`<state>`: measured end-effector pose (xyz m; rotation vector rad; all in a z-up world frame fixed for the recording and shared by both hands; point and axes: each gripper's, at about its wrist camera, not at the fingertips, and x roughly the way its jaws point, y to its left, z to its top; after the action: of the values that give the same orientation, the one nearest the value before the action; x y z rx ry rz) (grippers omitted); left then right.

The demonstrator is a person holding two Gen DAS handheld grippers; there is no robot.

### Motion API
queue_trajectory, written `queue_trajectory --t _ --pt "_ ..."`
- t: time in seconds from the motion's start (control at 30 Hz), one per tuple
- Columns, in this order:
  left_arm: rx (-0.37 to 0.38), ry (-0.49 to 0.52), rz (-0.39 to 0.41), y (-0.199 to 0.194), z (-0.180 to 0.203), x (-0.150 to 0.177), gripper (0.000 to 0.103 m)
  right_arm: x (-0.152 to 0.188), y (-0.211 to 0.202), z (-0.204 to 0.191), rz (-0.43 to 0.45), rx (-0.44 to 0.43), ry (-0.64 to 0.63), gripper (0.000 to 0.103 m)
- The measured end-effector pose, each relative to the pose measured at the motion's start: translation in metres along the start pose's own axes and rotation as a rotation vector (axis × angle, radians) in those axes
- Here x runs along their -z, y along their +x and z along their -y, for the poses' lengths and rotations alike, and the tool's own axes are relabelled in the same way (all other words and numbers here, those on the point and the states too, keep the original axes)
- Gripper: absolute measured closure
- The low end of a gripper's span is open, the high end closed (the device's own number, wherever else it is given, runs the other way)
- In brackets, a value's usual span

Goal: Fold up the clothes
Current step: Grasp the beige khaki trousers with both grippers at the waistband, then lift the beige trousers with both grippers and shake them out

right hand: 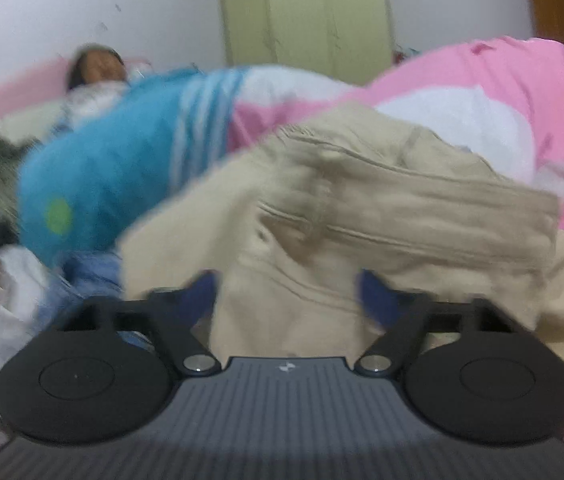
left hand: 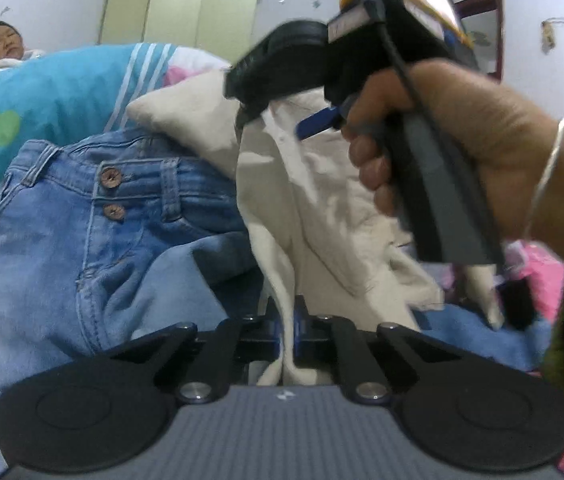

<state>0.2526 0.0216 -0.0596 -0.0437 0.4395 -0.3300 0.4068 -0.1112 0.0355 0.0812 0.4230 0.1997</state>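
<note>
Both grippers, left [left hand: 286, 332] and right [right hand: 288, 292], clamp their jaws on the beige garment [left hand: 322, 208].

I count one beige garment [left hand: 322, 208], one pair of blue jeans [left hand: 93, 220] with two brown buttons [left hand: 111, 178], one blue pillow [left hand: 41, 100], and two grippers [left hand: 288, 332] in my hands.
</note>
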Motion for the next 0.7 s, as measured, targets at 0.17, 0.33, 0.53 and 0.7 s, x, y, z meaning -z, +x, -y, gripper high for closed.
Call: queue_trajectory --t 0.17,0.33,0.53,0.7 --pt "0.086 -0.002 0.023 -0.032 0.013 0.002 0.099 0.003 -0.032 0.018 0.006 -0.015 0.08 0.094" --pt "0.166 0.037 0.049 -0.083 0.034 0.015 0.099 0.008 -0.095 0.038 0.063 -0.074 0.13 0.099" --pt "0.286 0.104 0.071 -0.157 0.06 0.035 0.099 0.028 -0.2 0.068 0.135 -0.172 0.253 0.099" --pt "0.404 0.16 0.041 -0.221 0.081 0.062 0.099 0.067 -0.283 0.092 0.145 -0.236 0.381 0.099"
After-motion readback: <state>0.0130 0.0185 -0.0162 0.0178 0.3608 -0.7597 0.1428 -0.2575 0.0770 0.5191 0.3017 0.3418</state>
